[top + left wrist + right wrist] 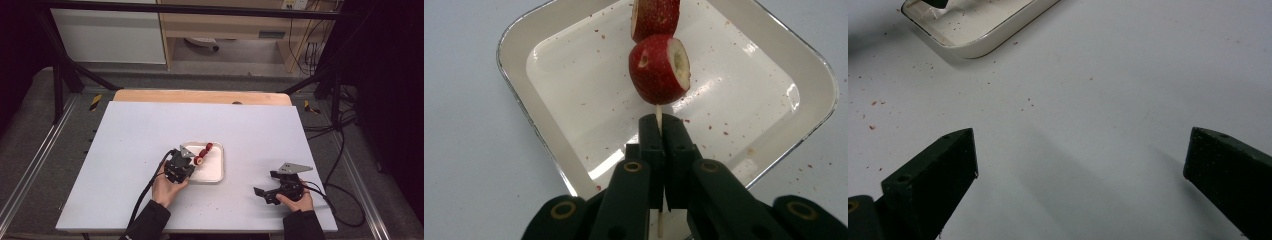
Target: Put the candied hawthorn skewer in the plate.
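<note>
While the left gripper has its jaws pinched on the bare end of the skewer, the whole load hangs past the grip: two red fruit pieces sit on the stick beyond the jaws, over the white tray. Main risk, as I read it: thin round stick plus flat jaws, so the skewer can roll or pivot in the pinch and droop, dragging the fruit across the tray floor. The nearer piece sits close to the jaw tips; any push down the stick could shove it along or split it, since it's already cut open and the hole around the stick looks soft. Squeezing harder might snap the stick. Red crumbs are scattered over the tray and the worktop, so the fruit sheds; more handling means more mess. In the high view the skewer lies over the tray's left part, near the rim, so a swing left could clip that rim. The right gripper rests well off to the right, jaws spread wide over bare worktop, holding nothing, so there's no second support if the stick slips.
</note>
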